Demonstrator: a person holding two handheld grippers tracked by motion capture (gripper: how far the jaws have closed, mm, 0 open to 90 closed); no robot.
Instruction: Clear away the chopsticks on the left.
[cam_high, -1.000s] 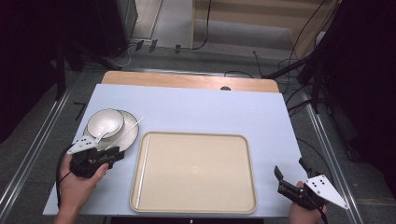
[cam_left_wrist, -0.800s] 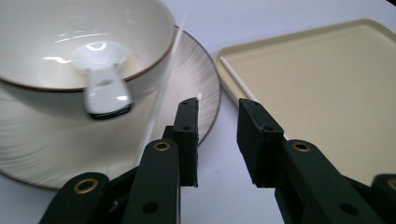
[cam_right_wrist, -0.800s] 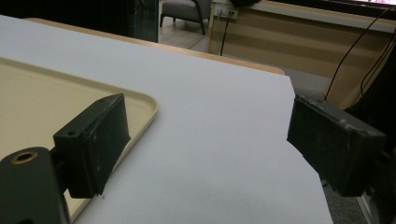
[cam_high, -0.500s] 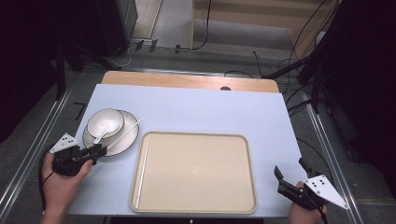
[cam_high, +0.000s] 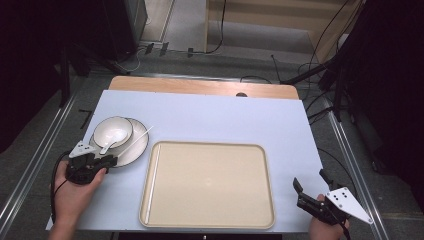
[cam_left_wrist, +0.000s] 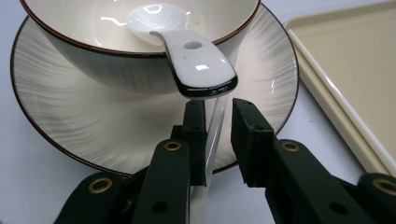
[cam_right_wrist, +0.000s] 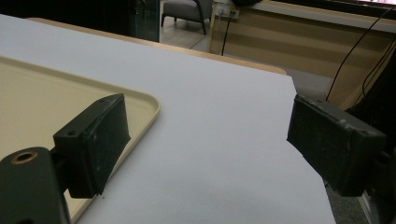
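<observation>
A white bowl (cam_high: 113, 131) holding a white spoon (cam_high: 109, 145) stands on a ribbed plate (cam_high: 137, 145) at the table's left. A thin white stick (cam_high: 142, 136) lies slanted across the plate's rim. My left gripper (cam_high: 107, 161) reaches in from the near left at that rim. In the left gripper view the stick (cam_left_wrist: 212, 135) runs between the jaws of the left gripper (cam_left_wrist: 218, 107), just under the spoon's handle (cam_left_wrist: 196, 60). It lies against one pad, with a gap to the other. The jaws have just been closing. My right gripper (cam_high: 309, 179) rests wide open at the near right corner with nothing between its jaws.
A large beige tray (cam_high: 207, 220) lies bare in the middle front of the pale blue table top, its left edge close to the plate. In the right gripper view the tray's corner (cam_right_wrist: 37, 93) is beside the right gripper (cam_right_wrist: 210, 126). Cables lie on the floor beyond the table.
My left hand has shifted left and a little toward the near edge, off the plate's front, and now points at its rim. The right hand has not moved.
</observation>
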